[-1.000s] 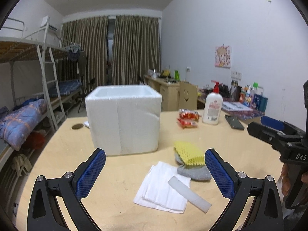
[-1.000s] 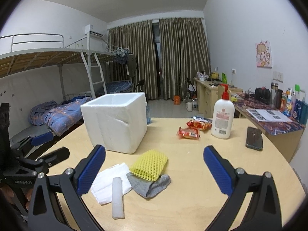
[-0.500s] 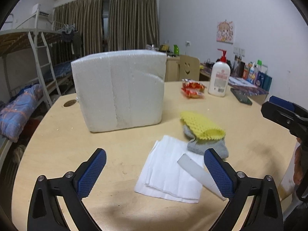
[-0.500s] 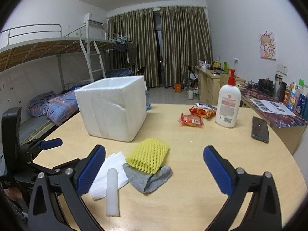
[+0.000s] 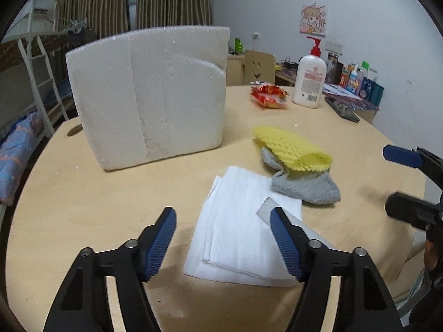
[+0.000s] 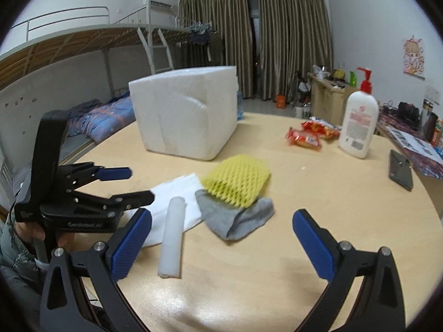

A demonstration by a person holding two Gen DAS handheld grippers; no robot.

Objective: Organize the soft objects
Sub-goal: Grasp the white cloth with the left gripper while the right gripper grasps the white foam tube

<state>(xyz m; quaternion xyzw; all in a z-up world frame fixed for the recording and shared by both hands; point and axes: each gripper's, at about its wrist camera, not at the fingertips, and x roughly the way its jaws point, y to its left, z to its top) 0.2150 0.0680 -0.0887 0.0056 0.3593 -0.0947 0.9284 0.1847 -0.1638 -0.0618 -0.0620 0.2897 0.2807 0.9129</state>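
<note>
A folded white cloth [image 5: 238, 227] lies on the round wooden table [image 5: 83, 207], with a white foam strip [image 6: 172, 235] across its near corner. Beside it a yellow foam net [image 5: 293, 146] rests on a grey sock [image 5: 307, 186]. A white foam box [image 5: 155, 94] stands behind them. My left gripper [image 5: 223, 242] is open, low over the white cloth, its right finger over the strip. My right gripper [image 6: 221, 242] is open and empty, just before the sock; it also shows in the left wrist view [image 5: 407, 182].
Red snack packets [image 6: 310, 135], a white pump bottle [image 6: 358, 121] and a dark phone [image 6: 400, 168] lie at the far right of the table. A bunk bed [image 6: 83, 63] stands to the left, a cluttered desk [image 5: 351, 94] by the right wall.
My left gripper has dropped and moved forward onto the white cloth, and its jaws have narrowed. My right gripper has moved lower and closer to the sock.
</note>
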